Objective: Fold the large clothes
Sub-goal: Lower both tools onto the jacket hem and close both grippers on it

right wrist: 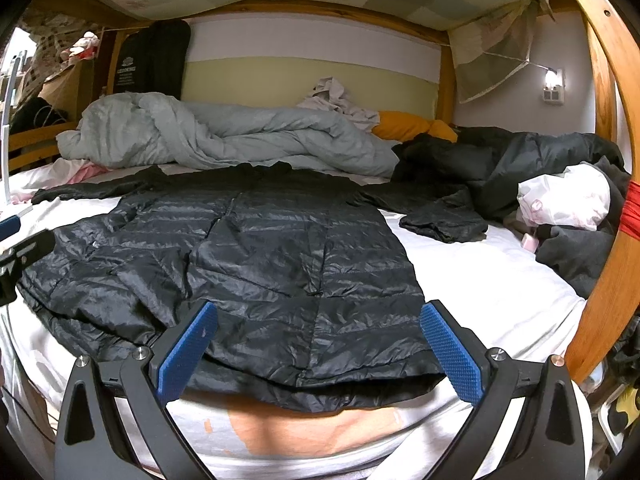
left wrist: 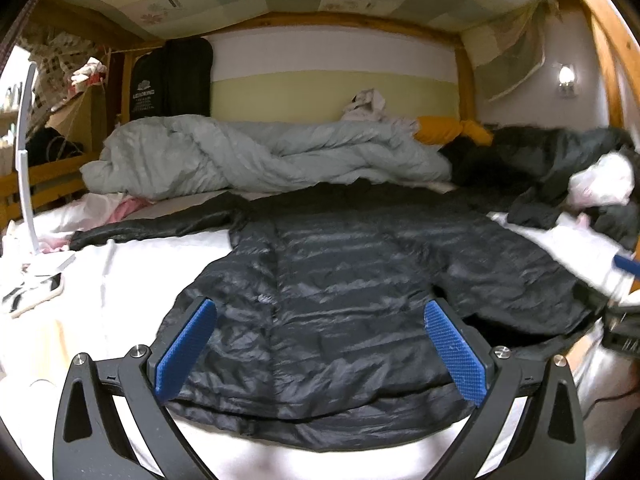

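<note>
Black puffer jacket (left wrist: 340,312) spread flat on the white-sheeted bed (left wrist: 120,280).

Left gripper (left wrist: 320,320) and right gripper (right wrist: 318,320) hover wide apart, empty, over its hem at the bed's near edge. Only the left view shows the phone (left wrist: 34,294); only the right, the far right sleeve (right wrist: 444,220).

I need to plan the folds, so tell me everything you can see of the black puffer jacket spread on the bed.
The black puffer jacket is shiny, thin and quilted in horizontal bands, wrinkled. It lies flat on the white sheet, hem toward the cameras, collar toward the grey duvet, sleeves spread sideways. Both open grippers, left gripper and right gripper, hover at its hem.
</note>
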